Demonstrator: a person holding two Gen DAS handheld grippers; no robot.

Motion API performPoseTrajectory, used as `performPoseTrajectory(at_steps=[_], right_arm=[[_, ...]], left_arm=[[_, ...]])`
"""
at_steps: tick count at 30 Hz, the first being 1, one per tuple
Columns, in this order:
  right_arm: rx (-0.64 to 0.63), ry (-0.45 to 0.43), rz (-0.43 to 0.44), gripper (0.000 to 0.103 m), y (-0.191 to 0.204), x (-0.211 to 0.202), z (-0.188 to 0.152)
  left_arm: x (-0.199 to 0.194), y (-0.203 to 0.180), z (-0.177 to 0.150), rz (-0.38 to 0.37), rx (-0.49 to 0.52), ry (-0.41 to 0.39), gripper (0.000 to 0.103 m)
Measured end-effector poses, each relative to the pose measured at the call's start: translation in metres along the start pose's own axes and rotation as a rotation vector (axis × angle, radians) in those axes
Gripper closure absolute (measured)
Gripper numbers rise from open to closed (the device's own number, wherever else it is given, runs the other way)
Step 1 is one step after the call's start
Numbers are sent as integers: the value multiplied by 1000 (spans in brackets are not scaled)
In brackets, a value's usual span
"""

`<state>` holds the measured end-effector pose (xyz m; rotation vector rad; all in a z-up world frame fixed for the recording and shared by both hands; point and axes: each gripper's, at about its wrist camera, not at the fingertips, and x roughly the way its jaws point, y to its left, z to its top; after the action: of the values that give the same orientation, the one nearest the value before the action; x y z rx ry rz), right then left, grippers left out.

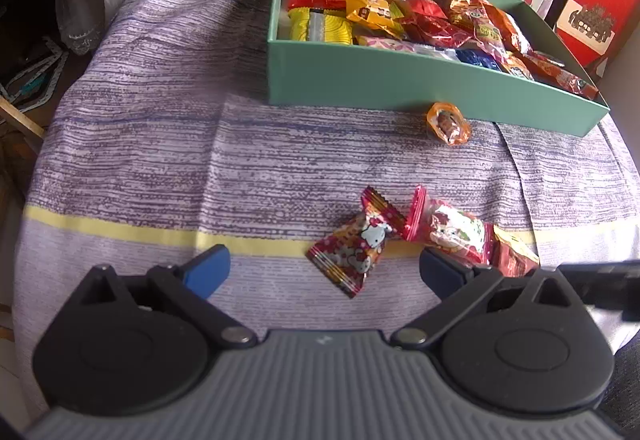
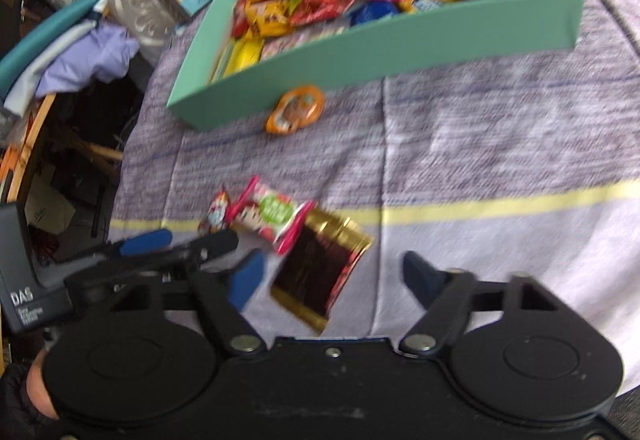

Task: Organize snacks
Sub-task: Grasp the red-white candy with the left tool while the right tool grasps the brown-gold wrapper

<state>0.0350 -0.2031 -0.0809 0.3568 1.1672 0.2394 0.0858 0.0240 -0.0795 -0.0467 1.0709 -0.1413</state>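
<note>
Snacks [image 1: 352, 252] at twelve o'clock of your wide-open left gripper [image 1: 324, 272] look light, crinkly, slippery, so pinch the wrapper's middle; right gripper [image 2: 332, 280] gapes too.

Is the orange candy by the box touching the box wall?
Cannot tell. In both wrist views the orange candy sits right at the foot of the green box front wall, with no plain gap or contact visible.
</note>
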Motion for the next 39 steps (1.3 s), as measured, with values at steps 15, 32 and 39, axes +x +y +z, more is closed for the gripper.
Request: performPoseTrajectory(at_steps=[15, 32, 39], right_arm=[[-135, -5, -169, 59, 48, 20, 1], [-270, -117, -315, 66, 34, 30, 11], [-263, -132, -311, 66, 22, 22, 5]], left_arm=[[-6, 18, -11, -18, 14, -53, 0], [0, 11, 0, -21, 102, -65, 16], [2, -11, 5, -57, 216, -76, 80]])
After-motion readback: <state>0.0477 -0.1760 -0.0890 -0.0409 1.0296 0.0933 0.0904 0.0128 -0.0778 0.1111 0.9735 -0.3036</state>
